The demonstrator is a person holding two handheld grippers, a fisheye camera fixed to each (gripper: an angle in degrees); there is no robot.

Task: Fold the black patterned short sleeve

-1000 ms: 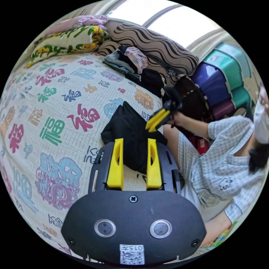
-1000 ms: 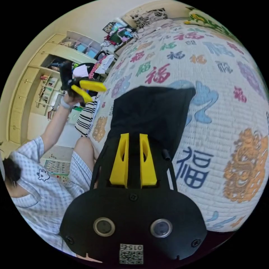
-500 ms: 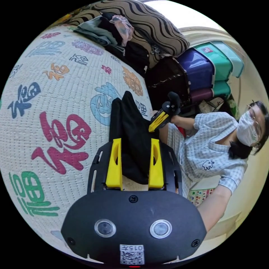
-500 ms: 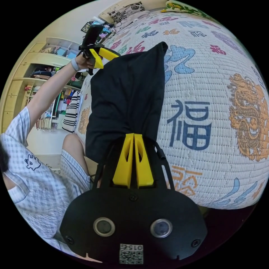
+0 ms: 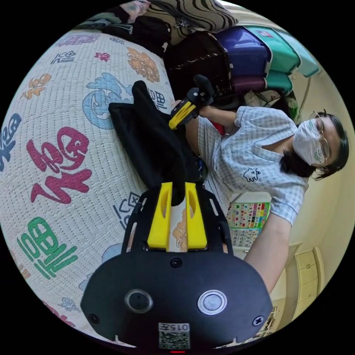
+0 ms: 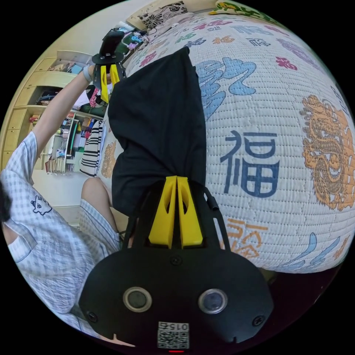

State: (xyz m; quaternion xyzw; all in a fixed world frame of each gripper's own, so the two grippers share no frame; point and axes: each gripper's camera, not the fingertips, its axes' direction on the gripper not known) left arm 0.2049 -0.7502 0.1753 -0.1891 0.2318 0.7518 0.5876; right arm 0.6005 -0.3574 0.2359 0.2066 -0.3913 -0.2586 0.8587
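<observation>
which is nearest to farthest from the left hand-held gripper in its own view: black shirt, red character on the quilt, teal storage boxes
From the left hand-held gripper:
1. black shirt, at the jaw tips.
2. red character, on the quilt off to the view's left.
3. teal storage boxes, stacked beyond the bed edge, upper right.

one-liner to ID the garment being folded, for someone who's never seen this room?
Start at the bed's white quilted bedspread printed with big coloured characters. Near its edge, by the seated person, lies the black shirt, stretched between the right gripper, pinched on one end, and the left gripper at the other. It is the one plain dark cloth on that busy print.
</observation>
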